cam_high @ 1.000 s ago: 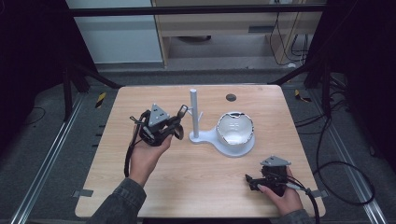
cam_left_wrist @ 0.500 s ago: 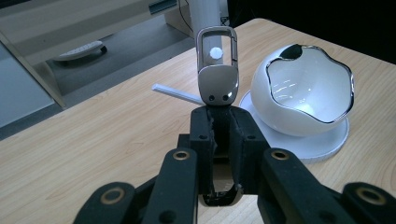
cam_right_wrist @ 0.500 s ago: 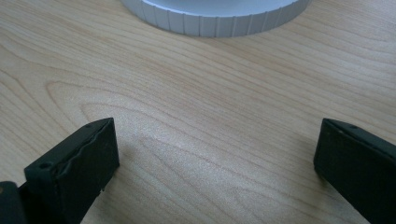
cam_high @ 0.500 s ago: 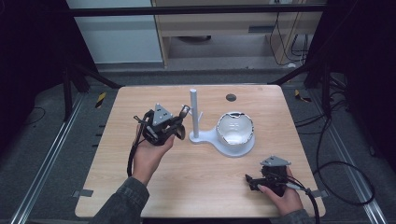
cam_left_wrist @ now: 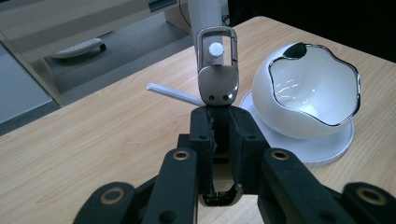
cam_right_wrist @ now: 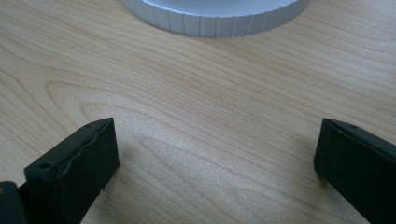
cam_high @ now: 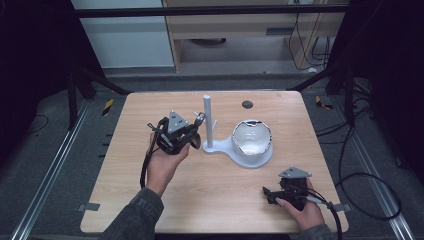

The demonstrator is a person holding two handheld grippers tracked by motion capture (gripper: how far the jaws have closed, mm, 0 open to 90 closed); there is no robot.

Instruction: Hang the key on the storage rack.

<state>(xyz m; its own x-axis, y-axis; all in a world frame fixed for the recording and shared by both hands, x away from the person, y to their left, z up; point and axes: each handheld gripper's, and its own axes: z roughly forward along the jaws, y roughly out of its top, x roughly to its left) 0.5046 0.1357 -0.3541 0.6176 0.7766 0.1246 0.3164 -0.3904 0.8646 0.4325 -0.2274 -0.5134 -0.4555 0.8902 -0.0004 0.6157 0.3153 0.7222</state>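
My left gripper (cam_high: 195, 126) is shut on a silver metal clip (cam_high: 200, 118), held just left of the white stand's upright post (cam_high: 207, 112). In the left gripper view the clip (cam_left_wrist: 217, 81) sticks up from between the pads (cam_left_wrist: 201, 128), and the round end of a white peg (cam_left_wrist: 216, 48) shows through its loop. A white bowl with a silver rim (cam_high: 252, 137) sits on the stand's round base (cam_high: 227, 149). My right gripper (cam_high: 266, 194) rests on the table at the front right. Its jaws stand wide apart over bare wood (cam_right_wrist: 215, 158).
The wooden table (cam_high: 220, 200) carries a small dark disc (cam_high: 247, 104) near its far edge. A second thin peg (cam_left_wrist: 173, 93) juts from the post. The stand's base edge (cam_right_wrist: 215, 21) lies just ahead of the right gripper. Metal rails and cables flank the table.
The left gripper has edged slightly towards the post with the clip in it. The right gripper has not moved.
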